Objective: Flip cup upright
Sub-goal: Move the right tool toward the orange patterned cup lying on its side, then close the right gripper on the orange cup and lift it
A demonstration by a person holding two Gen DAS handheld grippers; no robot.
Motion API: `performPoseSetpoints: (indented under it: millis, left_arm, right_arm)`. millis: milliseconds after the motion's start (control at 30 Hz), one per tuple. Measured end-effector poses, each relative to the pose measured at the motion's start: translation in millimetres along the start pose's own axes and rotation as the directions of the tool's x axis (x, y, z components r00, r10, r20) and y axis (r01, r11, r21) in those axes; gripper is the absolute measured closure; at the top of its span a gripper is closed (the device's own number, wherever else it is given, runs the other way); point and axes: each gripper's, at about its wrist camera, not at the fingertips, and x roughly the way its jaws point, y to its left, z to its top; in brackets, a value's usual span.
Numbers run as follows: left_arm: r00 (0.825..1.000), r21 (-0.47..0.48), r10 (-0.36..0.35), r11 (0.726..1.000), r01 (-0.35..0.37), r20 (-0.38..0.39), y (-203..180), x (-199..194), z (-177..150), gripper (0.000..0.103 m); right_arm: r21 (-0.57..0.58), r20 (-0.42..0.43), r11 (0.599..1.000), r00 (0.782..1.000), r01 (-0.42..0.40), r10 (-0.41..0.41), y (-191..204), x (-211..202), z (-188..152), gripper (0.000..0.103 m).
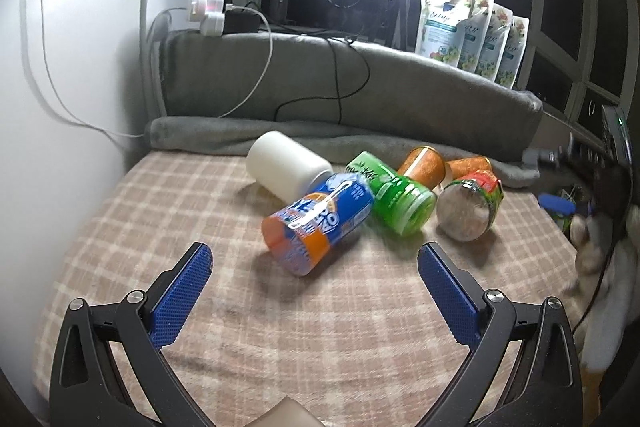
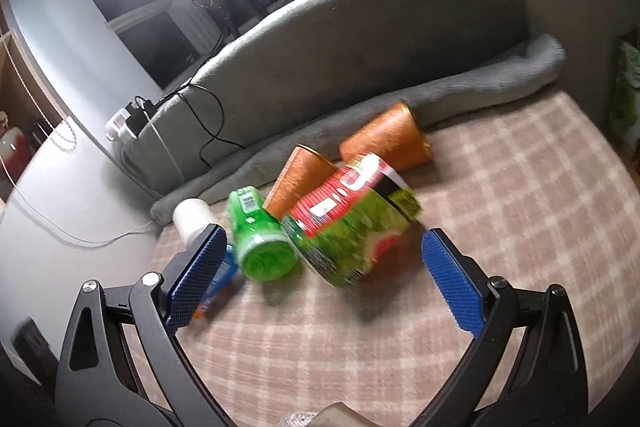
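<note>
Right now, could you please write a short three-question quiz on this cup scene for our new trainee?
1. True or false: the white cup stands upright on the checked blanket.
2. Which cup lies nearest the left gripper? A) green cup B) blue and orange cup C) an orange cup
3. Fill in: the jaws of the right gripper are ____, with the red and green cup lying just ahead of them.

Key: 1 false, it lies on its side; 2 B; 3 open.
</note>
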Motion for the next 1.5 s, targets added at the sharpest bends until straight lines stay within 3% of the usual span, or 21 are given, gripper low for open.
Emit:
performPoseSetpoints:
  millis: [167,367,467,633,833,1133,1367,1500]
  left_arm:
    - [1.0,-0.015,0.011,1.0,-0.011,-0.01,8,1,0,0.001]
    - [1.0,-0.028,0.006,1.0,-0.006,-0.007,17,2,2,0.001]
    - [1.0,-0.04,0.002,0.999,-0.002,-0.006,22,1,2,0.001]
    - [1.0,-0.07,-0.002,0.998,0.002,0.001,35,-1,2,0.001]
    - [1.0,-0.106,-0.008,0.994,0.009,0.007,48,0,2,0.001]
    - [1.0,-0.149,0.004,0.989,-0.001,0.02,68,-2,1,0.001]
    - [0.999,-0.156,0.018,0.988,-0.014,0.029,74,-5,1,0.001]
    - [0.999,-0.156,0.023,0.988,-0.017,0.037,74,-6,2,0.001]
  right_arm:
    - [0.08,-0.126,0.994,0.989,-0.073,0.083,12,37,29,0.013]
    - [0.115,-0.277,0.993,0.96,-0.01,0.042,31,101,47,0.022]
    - [0.131,-0.343,0.99,0.939,0.053,-0.004,37,129,52,0.03]
    - [0.083,-0.417,0.979,0.899,0.185,-0.134,47,167,55,0.031]
    - [0.033,-0.422,0.954,0.87,0.296,-0.256,55,194,59,0.031]
    - [-0.086,-0.434,0.901,0.798,0.426,-0.419,67,237,59,0.031]
    - [-0.093,-0.419,0.901,0.804,0.423,-0.421,73,249,56,0.036]
    - [-0.082,-0.404,0.913,0.824,0.399,-0.396,69,243,60,0.041]
